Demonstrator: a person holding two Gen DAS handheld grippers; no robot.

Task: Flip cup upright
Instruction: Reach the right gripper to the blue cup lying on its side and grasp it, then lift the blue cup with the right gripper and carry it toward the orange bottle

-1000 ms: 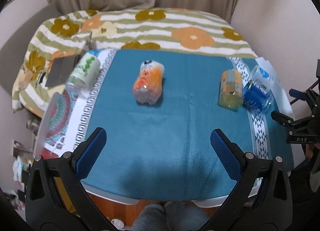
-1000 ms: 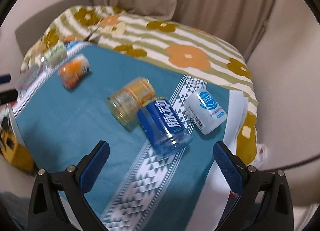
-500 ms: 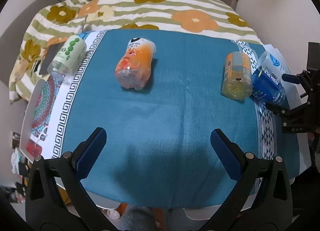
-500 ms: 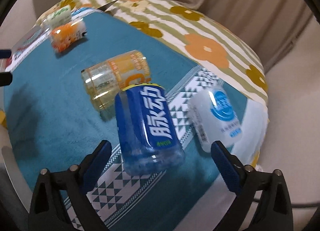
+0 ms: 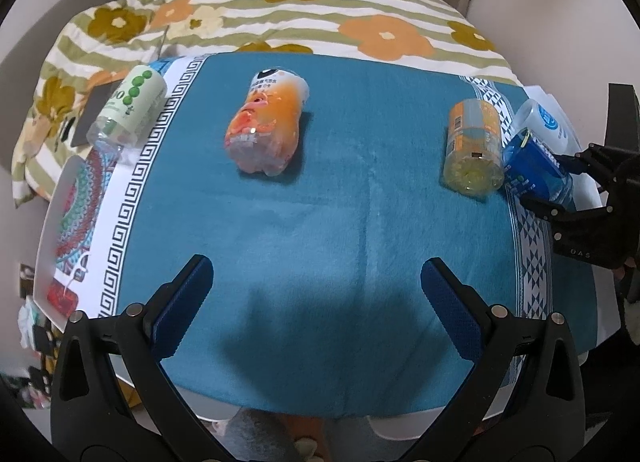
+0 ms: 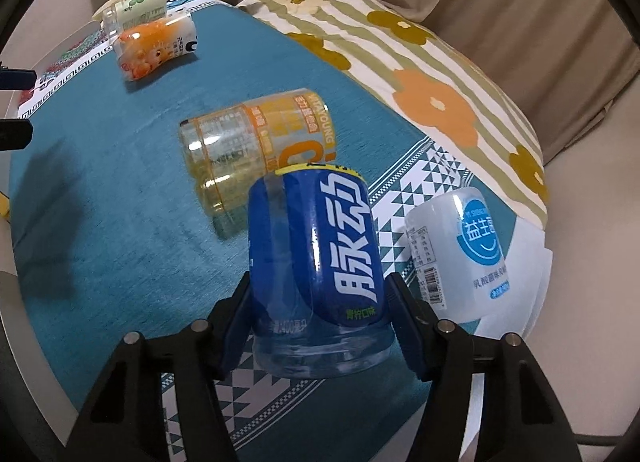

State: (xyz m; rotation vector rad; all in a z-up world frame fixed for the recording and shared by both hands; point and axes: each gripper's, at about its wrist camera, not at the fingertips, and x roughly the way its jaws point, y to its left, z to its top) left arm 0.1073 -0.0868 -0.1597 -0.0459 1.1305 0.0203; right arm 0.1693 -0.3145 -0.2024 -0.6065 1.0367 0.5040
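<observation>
Our right gripper (image 6: 318,326) has its blue pads pressed against both sides of the blue cup (image 6: 316,262), close to its clear base, so it is clamped on the cup. The cup is at the right end of the desk (image 5: 320,222), over the white-and-teal triangle border of the cloth; we cannot tell whether it touches the cloth. From the left wrist view the blue cup (image 5: 536,170) appears tilted between the black fingers of the right gripper (image 5: 556,186).

Just beside it lies the yellow cup (image 6: 256,146) on its side, and on the other side a white cup (image 6: 456,254), also lying down. Farther along the teal cloth lie an orange cup (image 5: 268,122) and a green cup (image 5: 128,106), both on their sides.

Our left gripper (image 5: 316,306) hovers over the near edge of the desk with its jaws spread wide, holding nothing.
</observation>
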